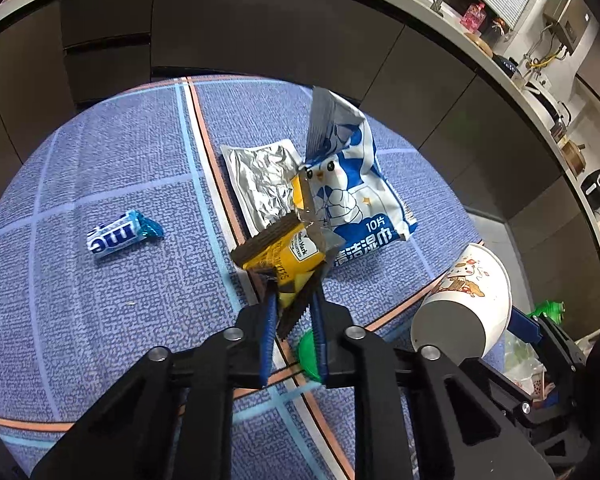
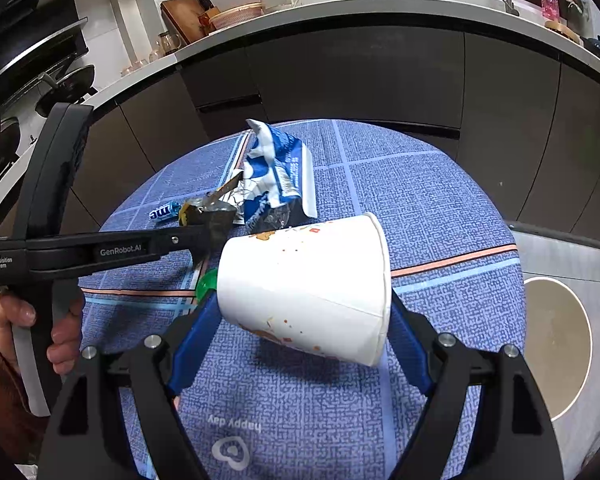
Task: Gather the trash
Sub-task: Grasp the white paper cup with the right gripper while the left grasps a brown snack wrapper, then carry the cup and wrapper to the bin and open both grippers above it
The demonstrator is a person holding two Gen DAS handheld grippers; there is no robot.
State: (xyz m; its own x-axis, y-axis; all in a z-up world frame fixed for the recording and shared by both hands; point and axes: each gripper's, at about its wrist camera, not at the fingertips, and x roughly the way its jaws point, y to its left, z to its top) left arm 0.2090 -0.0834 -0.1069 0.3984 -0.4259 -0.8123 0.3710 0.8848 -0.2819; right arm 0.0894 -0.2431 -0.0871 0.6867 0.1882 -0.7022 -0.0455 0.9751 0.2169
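Left gripper (image 1: 294,300) is pinching the yellow snack wrapper (image 1: 286,254), jaws nearly together, pads biting its lower corner; wrapper is sticking up just off the blue tablecloth (image 1: 100,320). Right gripper (image 2: 304,320) is clamping the paper cup (image 2: 304,280) sideways, jaws spread wide across its body, cup riding clear of the cloth. Just past the yellow wrapper, a silver foil pouch (image 1: 256,180) and blue-white wipes pack (image 1: 352,184) are lying overlapped. Mint roll (image 1: 120,234) is sitting well apart to the left. Green cap (image 1: 310,354) is lying under the left jaws.
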